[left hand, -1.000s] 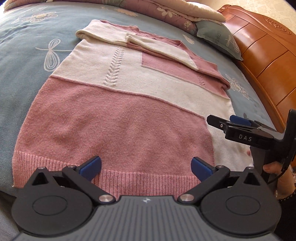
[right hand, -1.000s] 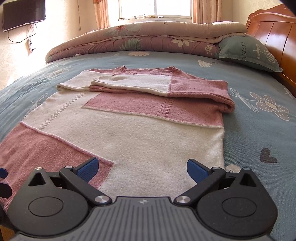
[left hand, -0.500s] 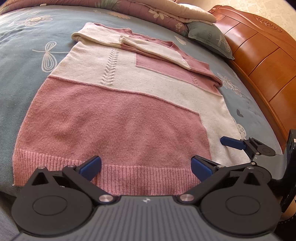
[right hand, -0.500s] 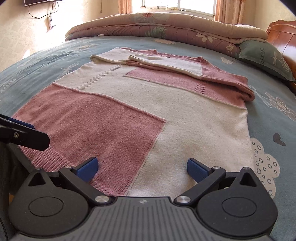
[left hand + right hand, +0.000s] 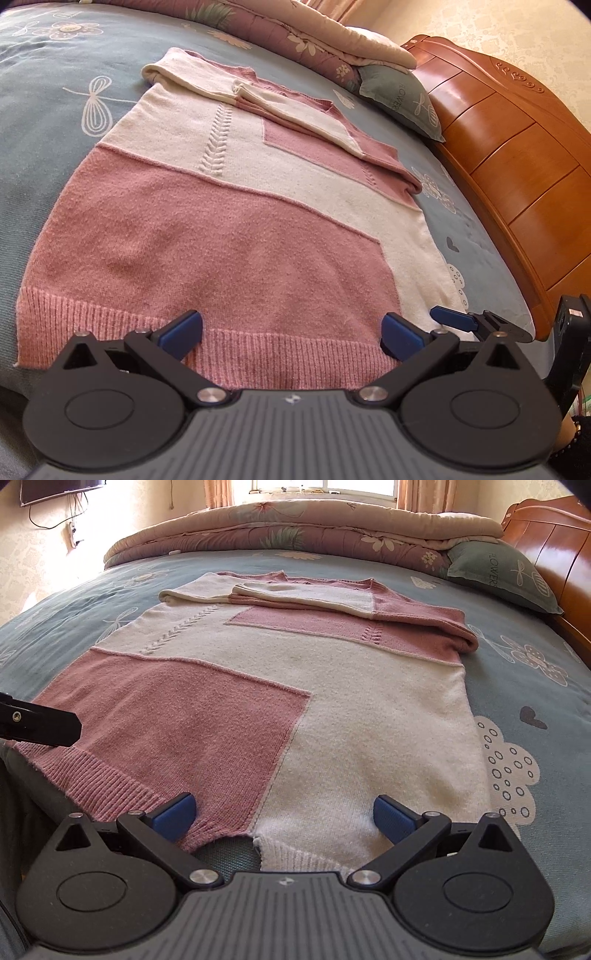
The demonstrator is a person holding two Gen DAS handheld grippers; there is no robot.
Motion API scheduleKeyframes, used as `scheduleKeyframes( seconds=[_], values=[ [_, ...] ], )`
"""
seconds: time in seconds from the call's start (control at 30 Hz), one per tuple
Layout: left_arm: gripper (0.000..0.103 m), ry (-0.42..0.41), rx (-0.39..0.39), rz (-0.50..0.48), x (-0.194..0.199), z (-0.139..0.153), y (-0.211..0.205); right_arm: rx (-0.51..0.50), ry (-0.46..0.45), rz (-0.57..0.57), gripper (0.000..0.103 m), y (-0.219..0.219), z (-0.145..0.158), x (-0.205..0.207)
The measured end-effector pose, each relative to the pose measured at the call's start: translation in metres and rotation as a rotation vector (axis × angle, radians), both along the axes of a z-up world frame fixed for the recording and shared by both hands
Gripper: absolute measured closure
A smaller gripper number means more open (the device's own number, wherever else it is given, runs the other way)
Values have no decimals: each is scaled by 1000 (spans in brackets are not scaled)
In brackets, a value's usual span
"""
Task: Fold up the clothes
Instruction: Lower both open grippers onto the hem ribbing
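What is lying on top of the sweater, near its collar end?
Both sleeves lie folded across the chest of the sweater, one overlapping the other. The chest area and most of the collar beneath them are covered, and so is the bed sheet under the sweater.

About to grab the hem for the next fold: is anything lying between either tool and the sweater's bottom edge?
Nothing visible. Both the left tool and right tool are open at the sweater hem, with only knit between their pads.

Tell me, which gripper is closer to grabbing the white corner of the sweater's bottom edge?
The right gripper. Its open jaws sit over the sweater's white hem, near that corner. The left gripper is open over the pink hem.
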State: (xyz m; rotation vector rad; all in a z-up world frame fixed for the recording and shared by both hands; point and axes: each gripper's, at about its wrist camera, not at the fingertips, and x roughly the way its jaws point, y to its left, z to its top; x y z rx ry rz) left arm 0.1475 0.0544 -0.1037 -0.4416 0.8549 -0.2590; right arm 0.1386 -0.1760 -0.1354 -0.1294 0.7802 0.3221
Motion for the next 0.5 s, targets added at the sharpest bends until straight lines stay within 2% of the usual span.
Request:
scheduleKeyframes(
  seconds=[0.17, 0.27, 0.33, 0.4, 0.5],
  values=[
    [1, 2, 28, -4, 1, 0, -4, 10, -29, -10, 0, 0, -2, -2],
    [1, 4, 2, 14, 1, 0, -1, 23, -74, -9, 0, -3, -6, -7],
    [1, -6, -42, 35, -1, -2, 4, 31, -99, 0, 0, -5, -7, -12],
    [1, -21, -72, 33, -3, -4, 9, 65, -88, -2, 0, -12, -3, -16],
    [1, -34, -71, 1, -6, -4, 11, 154, -105, -17, 0, -30, 5, -26]
  ],
)
